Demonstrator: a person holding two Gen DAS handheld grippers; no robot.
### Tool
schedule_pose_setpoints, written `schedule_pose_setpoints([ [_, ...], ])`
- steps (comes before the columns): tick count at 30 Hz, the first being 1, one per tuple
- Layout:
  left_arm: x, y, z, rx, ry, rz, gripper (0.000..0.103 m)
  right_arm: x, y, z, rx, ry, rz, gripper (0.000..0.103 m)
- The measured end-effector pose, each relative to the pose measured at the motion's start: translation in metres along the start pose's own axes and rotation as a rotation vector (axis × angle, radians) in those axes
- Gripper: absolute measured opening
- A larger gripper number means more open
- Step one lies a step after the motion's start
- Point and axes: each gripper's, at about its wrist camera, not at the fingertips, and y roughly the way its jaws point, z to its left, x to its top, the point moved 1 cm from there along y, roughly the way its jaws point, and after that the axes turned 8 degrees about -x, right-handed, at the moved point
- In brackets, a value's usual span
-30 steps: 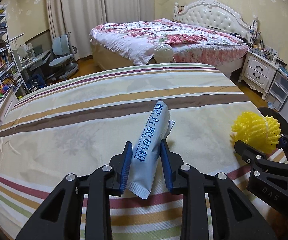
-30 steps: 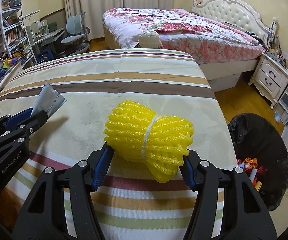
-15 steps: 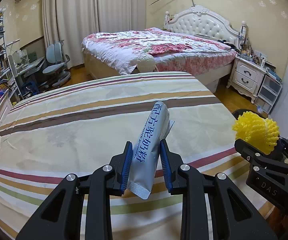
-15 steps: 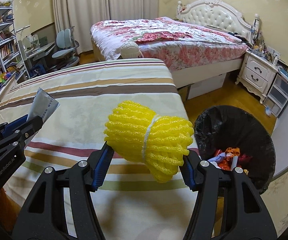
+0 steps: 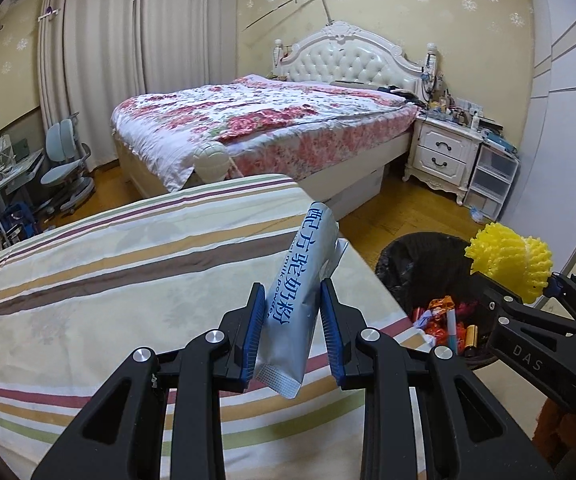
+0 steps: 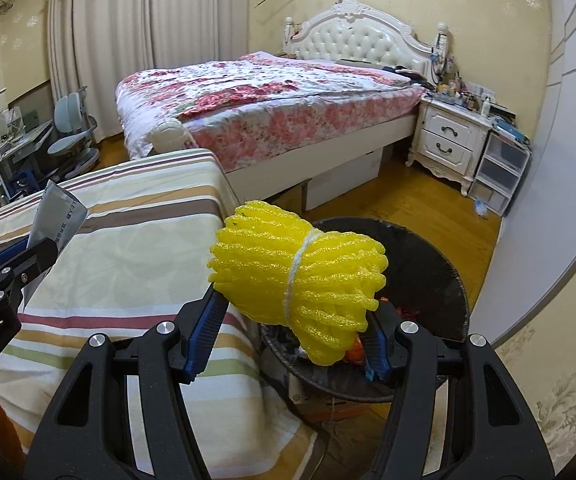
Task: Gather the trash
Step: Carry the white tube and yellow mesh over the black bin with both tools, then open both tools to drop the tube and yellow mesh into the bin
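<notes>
My left gripper is shut on a pale blue milk powder sachet that stands upright between its blue pads, above the right edge of the striped tabletop. My right gripper is shut on a yellow foam net bundle tied with white string, held over the near rim of a black-lined trash bin. The bin holds colourful wrappers. In the left wrist view the yellow bundle and the right gripper's arm sit at the right. The sachet shows at the left in the right wrist view.
A bed with a floral cover stands behind the table, with a white nightstand and clear drawers to its right. A grey desk chair is at the left. Wooden floor surrounds the bin.
Both grippers have swung to the right with their loads, off the middle of the table. The trash bin has come into view, and the yellow bundle now hangs over its rim.
</notes>
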Motion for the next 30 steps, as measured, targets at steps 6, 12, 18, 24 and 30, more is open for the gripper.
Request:
schedule_pose_setpoints([
  [6, 0.011, 0.021, -0.031, -0.045, 0.043, 0.001, 0.029, 0.007, 0.017, -0.027, -0.049, 0.041, 0.004, 0.059],
  [12, 0.018, 0.042, -0.058, -0.070, 0.073, 0.015, 0.029, 0.010, 0.034, -0.049, -0.091, 0.065, 0.013, 0.059],
  [18, 0.024, 0.065, -0.078, -0.078, 0.094, 0.029, 0.029, 0.011, 0.049, -0.066, -0.112, 0.093, 0.026, 0.059],
  [24, 0.028, 0.081, -0.094, -0.077, 0.112, 0.041, 0.029, 0.011, 0.063, -0.077, -0.128, 0.121, 0.042, 0.059],
  [30, 0.031, 0.094, -0.104, -0.080, 0.122, 0.061, 0.029, 0.008, 0.073, -0.088, -0.139, 0.140, 0.063, 0.060],
])
